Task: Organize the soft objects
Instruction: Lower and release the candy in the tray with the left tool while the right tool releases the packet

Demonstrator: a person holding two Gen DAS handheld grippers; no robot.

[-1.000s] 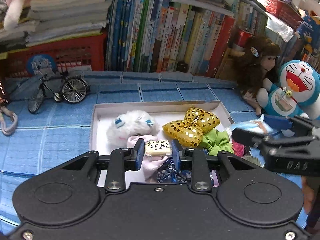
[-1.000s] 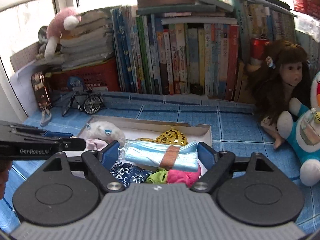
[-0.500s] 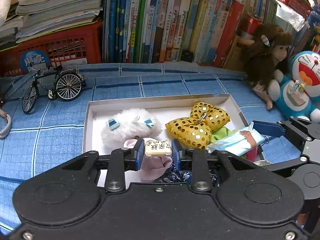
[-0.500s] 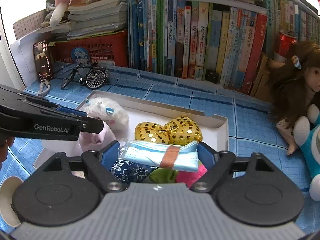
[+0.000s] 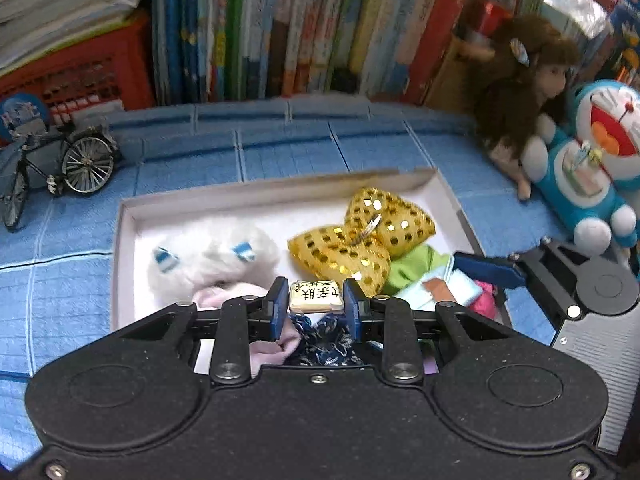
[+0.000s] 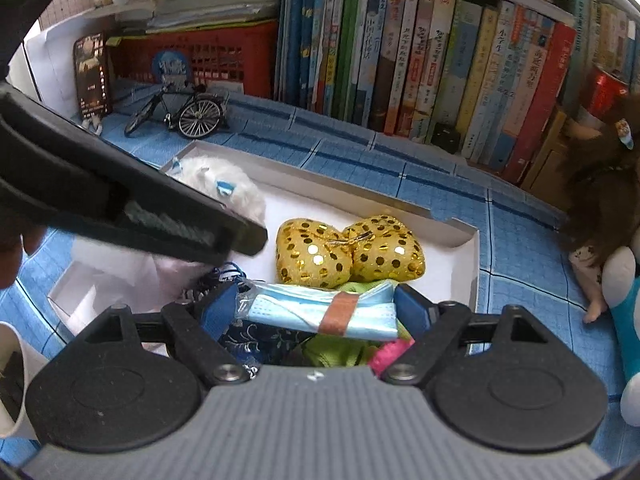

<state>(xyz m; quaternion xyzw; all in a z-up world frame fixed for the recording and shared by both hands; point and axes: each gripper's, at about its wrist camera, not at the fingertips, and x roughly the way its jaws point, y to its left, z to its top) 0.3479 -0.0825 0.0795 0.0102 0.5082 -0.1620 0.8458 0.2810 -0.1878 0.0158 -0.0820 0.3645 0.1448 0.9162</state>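
Best bet: lowering both into the white box (image 6: 460,236) gently, left gripper (image 5: 315,300) pinching the little printed pillow (image 5: 316,297), right gripper (image 6: 316,312) jaws just been opening around the blue mask pack (image 6: 320,312).

We see a shallow white cardboard box (image 5: 276,196) on a blue quilted cloth surface (image 5: 288,152). Inside lie a fluffy white plush toy (image 5: 216,256), a glittery gold sequinned bow (image 5: 360,240) and a crinkly clear-plastic-wrapped mask pack (image 6: 320,312). Our matt black plastic grippers carry blue fingers (image 5: 277,308).
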